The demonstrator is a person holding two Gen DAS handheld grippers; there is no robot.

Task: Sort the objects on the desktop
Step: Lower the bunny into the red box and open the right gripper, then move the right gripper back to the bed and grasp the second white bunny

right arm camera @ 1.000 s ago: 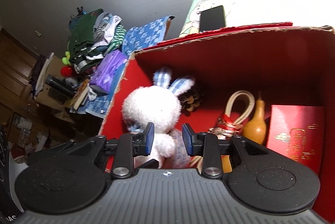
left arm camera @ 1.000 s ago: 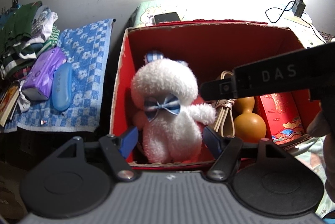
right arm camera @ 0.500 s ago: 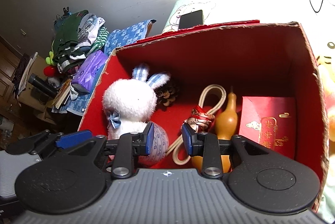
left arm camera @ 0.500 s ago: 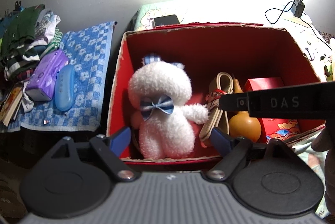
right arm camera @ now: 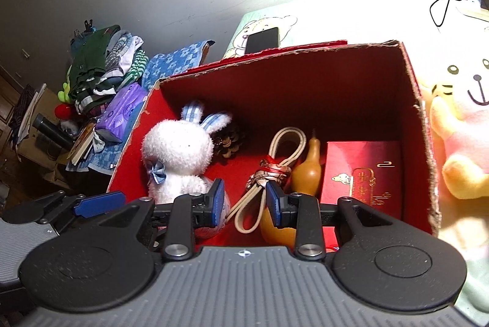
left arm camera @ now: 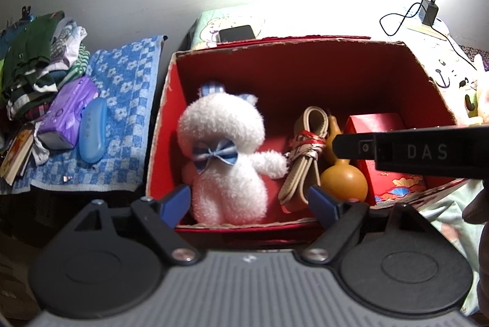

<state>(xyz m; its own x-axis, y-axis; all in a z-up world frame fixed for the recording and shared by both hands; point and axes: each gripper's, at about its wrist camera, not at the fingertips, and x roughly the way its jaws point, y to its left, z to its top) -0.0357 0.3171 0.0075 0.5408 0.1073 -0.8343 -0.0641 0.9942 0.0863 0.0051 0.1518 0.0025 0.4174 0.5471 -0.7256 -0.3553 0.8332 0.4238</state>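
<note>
A red cardboard box (left arm camera: 165, 101) (right arm camera: 415, 101) holds a white plush rabbit (left arm camera: 226, 156) (right arm camera: 177, 152) with a blue bow, a tan strap bundle (left arm camera: 305, 152) (right arm camera: 272, 171), an orange gourd (left arm camera: 343, 183) (right arm camera: 307, 168), a pine cone (right arm camera: 227, 139) and a red gift box (left arm camera: 382, 125) (right arm camera: 363, 171). My left gripper (left arm camera: 250, 203) is open and empty above the box's near rim, in front of the rabbit. My right gripper (right arm camera: 244, 201) is open and empty above the box's near side, over the strap bundle.
A blue checked towel (left arm camera: 128, 88) left of the box carries a purple tissue pack (left arm camera: 68, 113) and a blue case (left arm camera: 92, 134). Folded clothes (left arm camera: 36, 64) lie beyond. A phone (left arm camera: 237, 33) lies behind the box. Plush toys (right arm camera: 461, 119) sit at right. Charger cable (left arm camera: 424, 12) far right.
Both grippers have pulled back and up out of the box. The left gripper has opened wider away from the rabbit. The right gripper's jaws have opened a little.
</note>
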